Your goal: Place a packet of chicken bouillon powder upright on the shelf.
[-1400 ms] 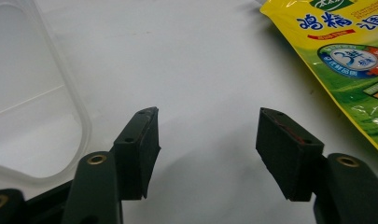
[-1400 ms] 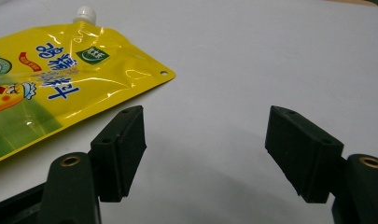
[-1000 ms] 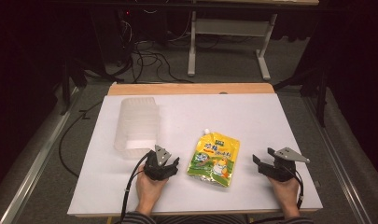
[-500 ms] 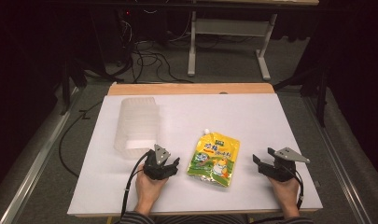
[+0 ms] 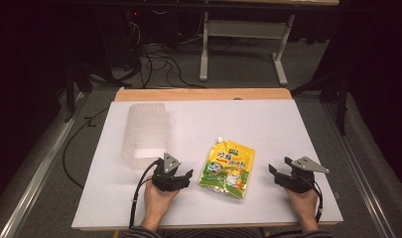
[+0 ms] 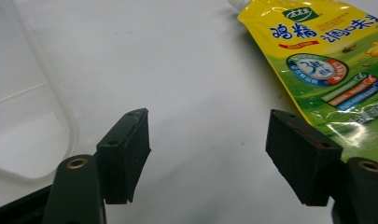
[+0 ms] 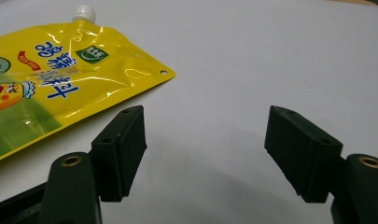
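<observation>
Left hand-held gripper (image 5: 181, 174) jaws wide, nothing between, resting on worktop (image 5: 268, 124) between tub (image 5: 145, 133) and pouch (image 5: 227, 164). Right hand-held gripper (image 5: 279, 174) also spread and empty, right of pouch. Pouch lies flat, spout (image 5: 219, 140) away from person.

white table cover (image 5: 288, 129), floor cables (image 5: 154, 59)

Bare white desk (image 5: 268, 124) lies open beyond and to the right of the yellow pouch (image 5: 227, 169), giving the right hand-held gripper (image 5: 283, 174) free passage. Left of the pouch, a clear plastic container (image 5: 145, 134) blocks the way just beyond the left hand-held gripper (image 5: 181, 177); between pouch and container runs 1 clear lane.
</observation>
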Available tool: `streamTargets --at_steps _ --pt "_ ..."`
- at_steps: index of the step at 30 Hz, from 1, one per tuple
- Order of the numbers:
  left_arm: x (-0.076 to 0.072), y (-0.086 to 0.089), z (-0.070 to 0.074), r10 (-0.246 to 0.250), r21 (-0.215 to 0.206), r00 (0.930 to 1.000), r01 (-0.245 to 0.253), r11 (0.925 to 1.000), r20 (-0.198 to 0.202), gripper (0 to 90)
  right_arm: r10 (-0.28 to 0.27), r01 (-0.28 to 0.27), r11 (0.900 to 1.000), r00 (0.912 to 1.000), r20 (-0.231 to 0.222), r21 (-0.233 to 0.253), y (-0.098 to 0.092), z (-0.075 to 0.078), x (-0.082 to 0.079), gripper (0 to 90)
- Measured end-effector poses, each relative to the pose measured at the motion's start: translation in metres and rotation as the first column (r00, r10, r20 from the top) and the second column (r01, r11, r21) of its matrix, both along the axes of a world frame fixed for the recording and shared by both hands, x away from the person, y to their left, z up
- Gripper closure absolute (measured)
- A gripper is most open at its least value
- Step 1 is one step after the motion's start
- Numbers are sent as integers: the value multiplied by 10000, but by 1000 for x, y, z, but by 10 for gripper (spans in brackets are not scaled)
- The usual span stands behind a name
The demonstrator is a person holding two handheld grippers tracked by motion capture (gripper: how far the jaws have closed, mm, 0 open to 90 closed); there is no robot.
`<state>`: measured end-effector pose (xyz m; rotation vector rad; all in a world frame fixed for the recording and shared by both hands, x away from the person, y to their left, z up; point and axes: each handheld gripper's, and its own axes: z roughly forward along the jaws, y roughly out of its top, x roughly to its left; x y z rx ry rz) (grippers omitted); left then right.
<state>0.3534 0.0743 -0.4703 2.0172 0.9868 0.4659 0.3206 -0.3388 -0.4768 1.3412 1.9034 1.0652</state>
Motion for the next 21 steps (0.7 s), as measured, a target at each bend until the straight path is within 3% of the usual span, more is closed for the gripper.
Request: streamTargets --at_steps 4,9,21 --pt "1 -5 10 -230 -240 9997 230 9994 4 295 -21 21 10000 10000 -51 -44 0 0 0 298" --pt "7 -11 19 -442 -546 9984 422 9976 -350 279 -44 44 10000 10000 -17 -52 0 0 0 299" --pt "22 -34 34 -1090 -524 9863 1033 9933 -1236 262 -61 60 10000 10000 -42 -69 0 0 0 301"
